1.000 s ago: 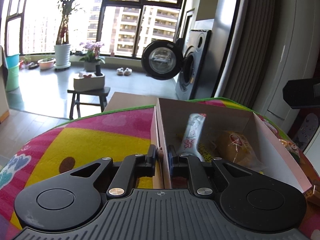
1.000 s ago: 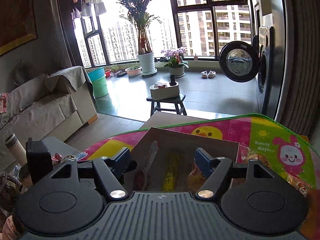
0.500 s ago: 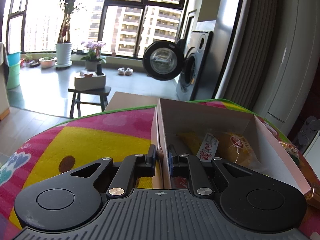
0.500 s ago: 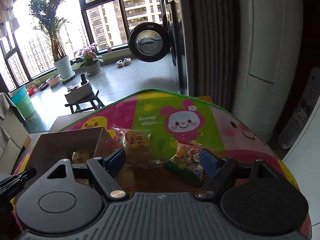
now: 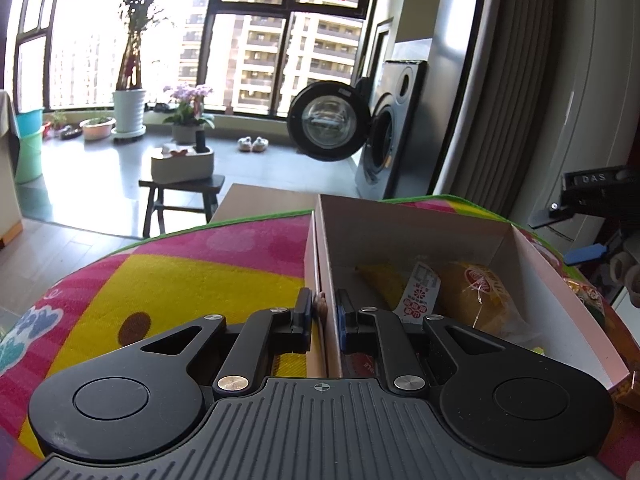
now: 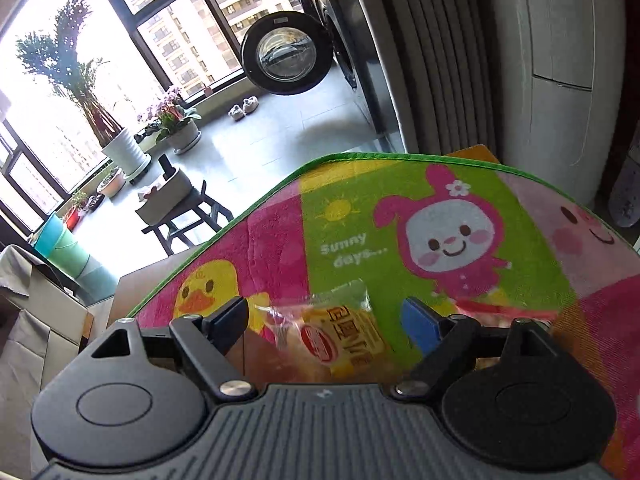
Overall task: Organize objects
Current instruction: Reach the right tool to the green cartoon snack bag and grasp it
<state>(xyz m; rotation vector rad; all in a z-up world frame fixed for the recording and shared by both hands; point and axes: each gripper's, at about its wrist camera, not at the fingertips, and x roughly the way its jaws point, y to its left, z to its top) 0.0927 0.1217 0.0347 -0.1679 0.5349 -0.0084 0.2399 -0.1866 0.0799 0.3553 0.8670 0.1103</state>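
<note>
The left gripper (image 5: 323,314) is pinched tight on the near wall of the cardboard box (image 5: 404,232), one finger outside and one inside, and that thin wall is the weak spot: a twist or a pull could buckle it or skid the box along the play mat (image 5: 180,280) that covers the table. Just beyond the fingers, inside the box, lie a bread packet (image 5: 480,296) and a yellow packet with a white label (image 5: 420,288) (a red wrapper shows nearest, too hidden to name). On the other side, the right gripper (image 6: 326,320) hangs spread wide over a clear-wrapped snack packet (image 6: 340,336) on the mat, beside the box's far right wall, not yet touching it. The crinkly film could slip from the pads or tear, and closing low might snag the mat's pile. Further out, the mat's green edge (image 6: 256,204) marks where anything knocked loose would drop to the floor.
</note>
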